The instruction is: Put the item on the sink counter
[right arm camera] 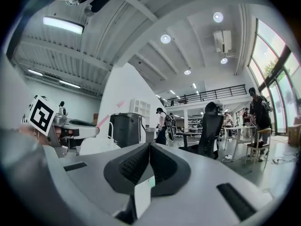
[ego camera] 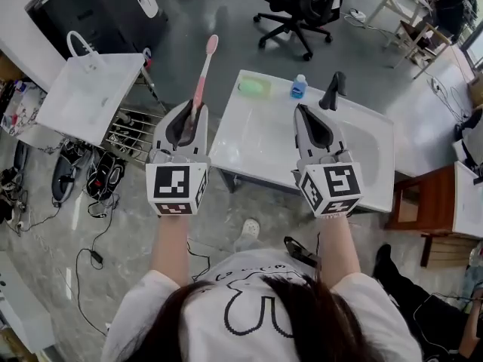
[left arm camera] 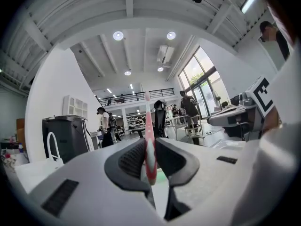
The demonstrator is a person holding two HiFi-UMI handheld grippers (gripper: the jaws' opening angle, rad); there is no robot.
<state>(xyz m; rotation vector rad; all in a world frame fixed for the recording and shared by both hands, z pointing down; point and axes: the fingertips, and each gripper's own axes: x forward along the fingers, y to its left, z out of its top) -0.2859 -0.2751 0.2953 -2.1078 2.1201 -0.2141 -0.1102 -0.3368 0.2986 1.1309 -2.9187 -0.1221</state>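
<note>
Grey glossy floor is catching light; black swivel office chair is standing on it; round ceiling lamps are glowing, tall windows brightening rt side.

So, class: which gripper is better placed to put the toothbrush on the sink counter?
Left: the left gripper is shut on the toothbrush, near the sink counter; the right gripper is shut, holding nothing.

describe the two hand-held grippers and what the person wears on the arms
Both the left hand-held gripper and the right hand-held gripper have light grey wedge-shaped bodies, black ribbed pads and a white cube with black square markers. The person wears a short-sleeved white T-shirt with a black line drawing.
</note>
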